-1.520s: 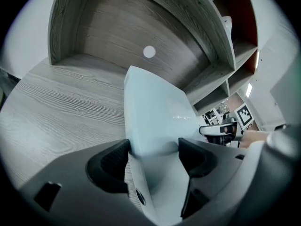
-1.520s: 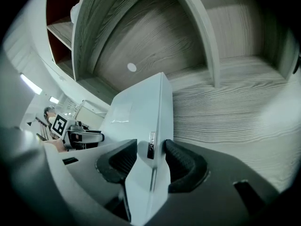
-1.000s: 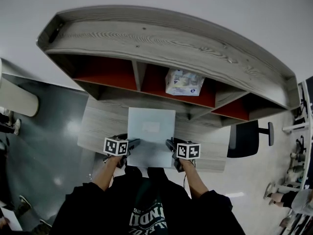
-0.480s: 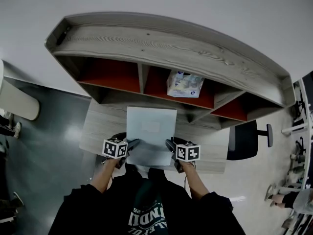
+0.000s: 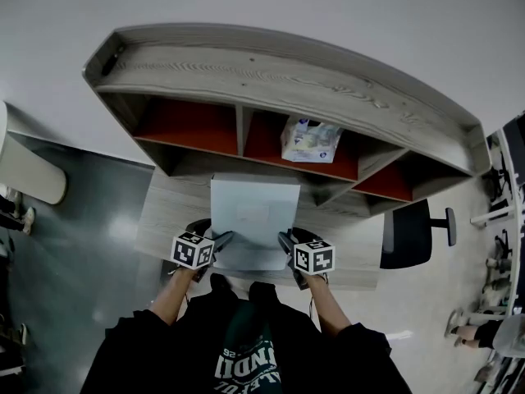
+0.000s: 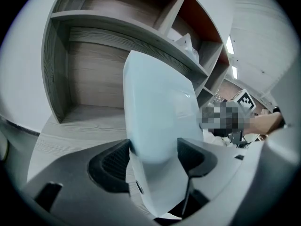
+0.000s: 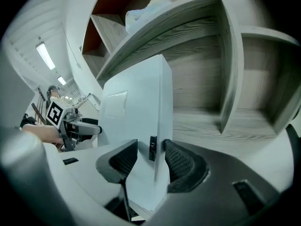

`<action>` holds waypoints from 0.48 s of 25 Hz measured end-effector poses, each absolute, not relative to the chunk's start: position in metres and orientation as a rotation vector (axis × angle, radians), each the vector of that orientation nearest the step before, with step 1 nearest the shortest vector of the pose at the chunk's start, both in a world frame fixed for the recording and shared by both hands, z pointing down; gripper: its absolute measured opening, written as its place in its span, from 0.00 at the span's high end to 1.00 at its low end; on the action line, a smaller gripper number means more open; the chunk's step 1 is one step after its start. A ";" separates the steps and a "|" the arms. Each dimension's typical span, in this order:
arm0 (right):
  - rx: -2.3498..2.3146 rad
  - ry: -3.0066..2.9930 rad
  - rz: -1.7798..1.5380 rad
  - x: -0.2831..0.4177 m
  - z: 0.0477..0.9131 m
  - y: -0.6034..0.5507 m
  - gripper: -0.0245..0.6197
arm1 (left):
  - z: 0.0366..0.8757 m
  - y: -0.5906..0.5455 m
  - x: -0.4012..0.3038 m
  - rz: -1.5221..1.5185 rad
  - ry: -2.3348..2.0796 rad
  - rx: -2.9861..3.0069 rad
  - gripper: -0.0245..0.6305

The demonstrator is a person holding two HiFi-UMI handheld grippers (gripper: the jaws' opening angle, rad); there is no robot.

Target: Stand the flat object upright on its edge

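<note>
The flat object point(image 5: 253, 218) is a pale, thin rectangular slab with a small label on its face, held over the wooden desk point(image 5: 168, 212) in front of the shelf unit. My left gripper point(image 5: 220, 241) is shut on its near left edge and my right gripper point(image 5: 285, 243) on its near right edge. In the left gripper view the slab point(image 6: 157, 107) rises tilted from between the dark pads point(image 6: 110, 161). The right gripper view shows its thin side point(image 7: 162, 112), with a small slot, clamped between the pads point(image 7: 181, 164).
A wooden shelf unit point(image 5: 271, 76) with red-backed compartments stands at the desk's far side; a plastic-wrapped package point(image 5: 310, 139) lies in the middle compartment. A dark office chair point(image 5: 410, 232) stands to the right. A person's legs show at the far right.
The slab's far edge has moved nearer the shelf and it looks shorter front to back, so it is tilting up. Both grippers have kept their hold.
</note>
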State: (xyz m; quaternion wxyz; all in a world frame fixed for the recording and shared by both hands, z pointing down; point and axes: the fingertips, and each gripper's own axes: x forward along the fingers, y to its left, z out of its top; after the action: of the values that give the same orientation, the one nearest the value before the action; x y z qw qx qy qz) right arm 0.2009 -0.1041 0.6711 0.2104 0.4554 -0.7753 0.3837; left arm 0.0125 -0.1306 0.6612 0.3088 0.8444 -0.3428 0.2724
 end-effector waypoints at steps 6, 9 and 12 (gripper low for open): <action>1.300 -2.173 0.957 0.202 0.660 -0.105 0.66 | 0.650 -0.131 0.012 0.724 -0.924 2.298 0.49; 1.322 -2.202 0.888 0.202 0.653 -0.107 0.66 | 0.643 -0.132 0.011 0.701 -0.939 2.334 0.50; 1.344 -2.221 0.826 0.203 0.648 -0.109 0.66 | 0.637 -0.132 0.011 0.685 -0.948 2.377 0.52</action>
State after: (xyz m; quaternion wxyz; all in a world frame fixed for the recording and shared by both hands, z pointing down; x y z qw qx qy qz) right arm 0.2032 -0.1085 0.6483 0.2072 0.4827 -0.7975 0.2967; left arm 0.0113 -0.1321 0.6370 0.2437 0.8702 -0.3470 0.2509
